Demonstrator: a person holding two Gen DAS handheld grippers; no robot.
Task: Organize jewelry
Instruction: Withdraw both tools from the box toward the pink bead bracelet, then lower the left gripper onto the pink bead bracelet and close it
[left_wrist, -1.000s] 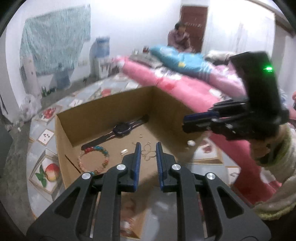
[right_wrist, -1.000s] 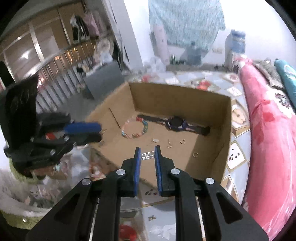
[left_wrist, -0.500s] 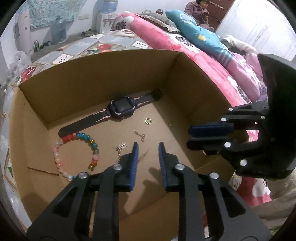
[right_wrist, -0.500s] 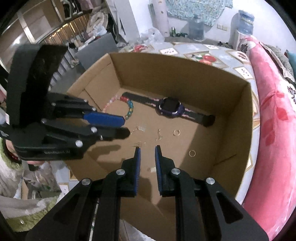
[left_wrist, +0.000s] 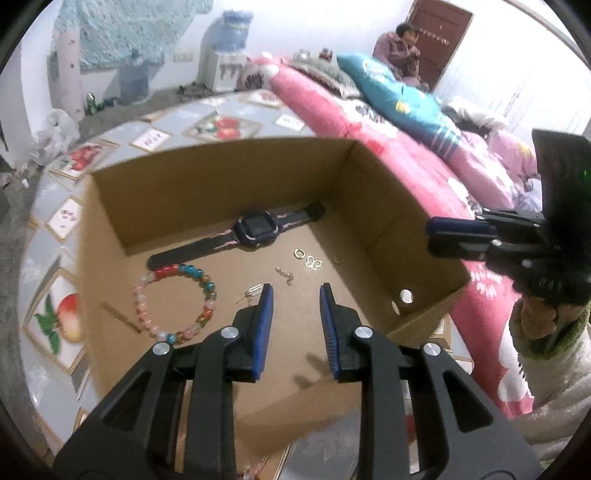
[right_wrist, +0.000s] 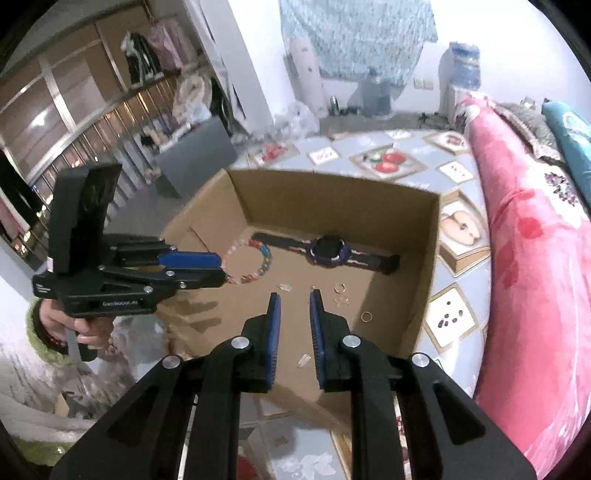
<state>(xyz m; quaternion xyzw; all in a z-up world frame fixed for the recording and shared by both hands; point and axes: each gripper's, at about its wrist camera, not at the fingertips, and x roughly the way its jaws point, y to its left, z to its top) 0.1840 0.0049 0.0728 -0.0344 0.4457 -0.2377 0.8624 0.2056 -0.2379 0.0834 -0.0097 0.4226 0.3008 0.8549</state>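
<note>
Above the cardboard box (left_wrist: 221, 177) both tongs hang parted and hold nothing: the left gripper (left_wrist: 295, 291) wider, the right gripper (right_wrist: 294, 297) narrower. On the box floor lie a bead bracelet (left_wrist: 177, 299), a watch (left_wrist: 255, 227), and small gold pieces, probably earrings (left_wrist: 308, 258). Any pick should drop straight down with fingers straddling the piece. The walls stand high, but the middle floor leaves room.

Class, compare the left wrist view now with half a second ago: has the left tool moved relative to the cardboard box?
Yes. The left tool has pulled back from the brown cardboard box, whose far wall now looks smaller.
</note>
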